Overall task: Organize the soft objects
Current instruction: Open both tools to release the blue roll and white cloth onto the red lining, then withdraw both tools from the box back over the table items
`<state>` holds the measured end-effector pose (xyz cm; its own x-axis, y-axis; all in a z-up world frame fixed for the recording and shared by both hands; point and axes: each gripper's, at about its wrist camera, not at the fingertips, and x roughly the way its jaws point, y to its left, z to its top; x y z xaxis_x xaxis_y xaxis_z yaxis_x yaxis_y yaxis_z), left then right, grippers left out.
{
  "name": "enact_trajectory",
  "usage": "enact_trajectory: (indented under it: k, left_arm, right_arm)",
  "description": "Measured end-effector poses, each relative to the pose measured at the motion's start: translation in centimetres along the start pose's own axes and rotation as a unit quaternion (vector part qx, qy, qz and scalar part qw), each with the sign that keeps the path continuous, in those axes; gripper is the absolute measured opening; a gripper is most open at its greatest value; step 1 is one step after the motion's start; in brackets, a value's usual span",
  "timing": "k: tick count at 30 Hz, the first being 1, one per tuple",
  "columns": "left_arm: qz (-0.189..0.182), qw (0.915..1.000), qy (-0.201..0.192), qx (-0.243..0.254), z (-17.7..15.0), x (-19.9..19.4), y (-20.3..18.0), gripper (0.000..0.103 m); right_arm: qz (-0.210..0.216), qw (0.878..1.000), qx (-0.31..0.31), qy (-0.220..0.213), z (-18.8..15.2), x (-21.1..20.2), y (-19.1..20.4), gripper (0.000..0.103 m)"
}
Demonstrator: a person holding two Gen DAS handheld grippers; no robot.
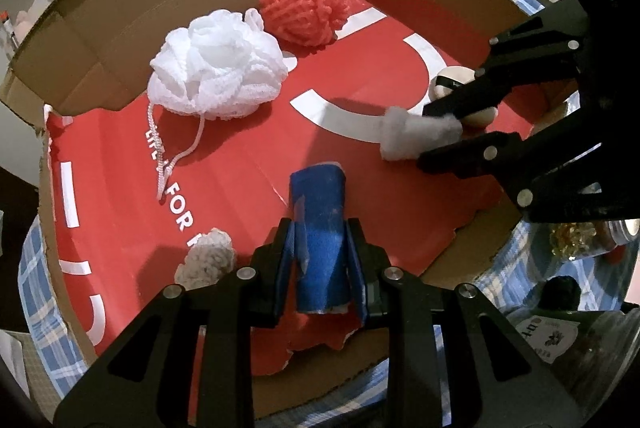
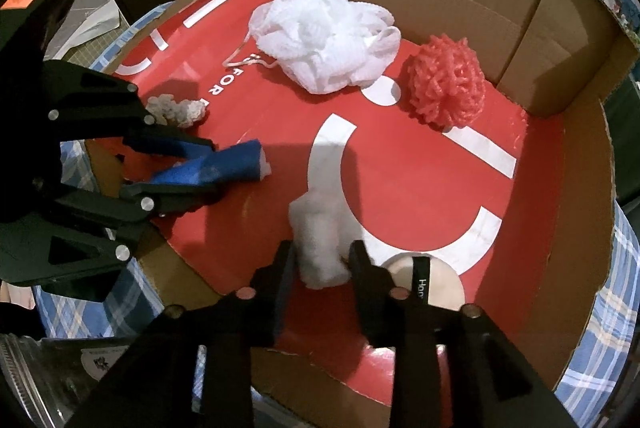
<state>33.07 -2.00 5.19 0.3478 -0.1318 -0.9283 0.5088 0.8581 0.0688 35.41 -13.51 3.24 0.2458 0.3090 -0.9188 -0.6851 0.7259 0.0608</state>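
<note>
Left tongs [image 1: 320,244] pinch a worn, rolled blue sponge [image 1: 320,228].

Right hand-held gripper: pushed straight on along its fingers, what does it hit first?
The white fluffy roll, which already sits between the right hand-held gripper's parted fingers. Beyond it is only the box's red floor; depth is hard to judge through the fisheye.

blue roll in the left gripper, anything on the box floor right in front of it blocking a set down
Nothing visible does. The blue roll, clamped in the left gripper, faces bare red floor of the cardboard box. The white crochet piece lies off to its side, and the white mesh pouf sits farther back.
</note>
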Motion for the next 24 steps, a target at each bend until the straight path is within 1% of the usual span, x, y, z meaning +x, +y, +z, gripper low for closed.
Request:
enact_trajectory:
  k: [3,7,9,12,13,15,18,20,22,23,24]
  left_arm:
    - [-0.009,0.9999,0.003,-0.006,0.3,0.2,0.1,0.025]
    - [-0.021,0.9996,0.002,-0.019,0.4,0.2,0.4,0.025]
    - [-0.022,0.9995,-0.002,-0.021,0.4,0.0,0.5,0.025]
    - [-0.023,0.9993,-0.012,-0.026,0.3,-0.9,0.4,0.025]
    - [-0.024,0.9991,-0.018,-0.03,0.2,-1.4,0.5,0.025]
    - [-0.027,0.9987,-0.026,-0.035,-0.1,-2.4,0.6,0.025]
    - [-0.025,0.9977,-0.045,-0.043,-0.6,-4.3,0.4,0.025]
    - [-0.028,0.9963,-0.065,-0.048,-1.1,-6.1,0.3,0.025]
    - [-0.033,0.994,-0.087,-0.057,-1.8,-8.1,0.1,0.026]
    - [-0.034,0.9929,-0.096,-0.06,-2.0,-9.0,0.0,0.033]
    - [-0.035,0.992,-0.104,-0.063,-2.3,-9.7,0.0,0.055]
  right_arm:
    - [-0.002,1.0,0.001,-0.005,0.0,-0.2,-0.1,0.045]
    - [-0.002,1.0,0.003,-0.013,-0.1,-1.0,-0.2,0.047]
    - [-0.004,1.0,0.005,-0.019,-0.2,-1.6,-0.3,0.055]
    - [-0.011,0.999,0.007,-0.031,-0.3,-2.8,-0.2,0.058]
    - [-0.015,0.999,0.009,-0.037,-0.5,-3.5,-0.2,0.058]
    - [-0.023,0.998,0.012,-0.05,-0.9,-4.8,-0.2,0.063]
    - [-0.032,0.997,0.02,-0.07,-1.1,-6.6,0.3,0.064]
    - [-0.041,0.995,0.025,-0.086,-1.4,-8.1,0.6,0.065]
    - [-0.048,0.992,0.029,-0.11,-2.2,-10.3,1.1,0.068]
    - [-0.051,0.991,0.031,-0.119,-2.5,-11.1,1.3,0.071]
    - [-0.055,0.989,0.033,-0.132,-2.9,-12.2,1.7,0.072]
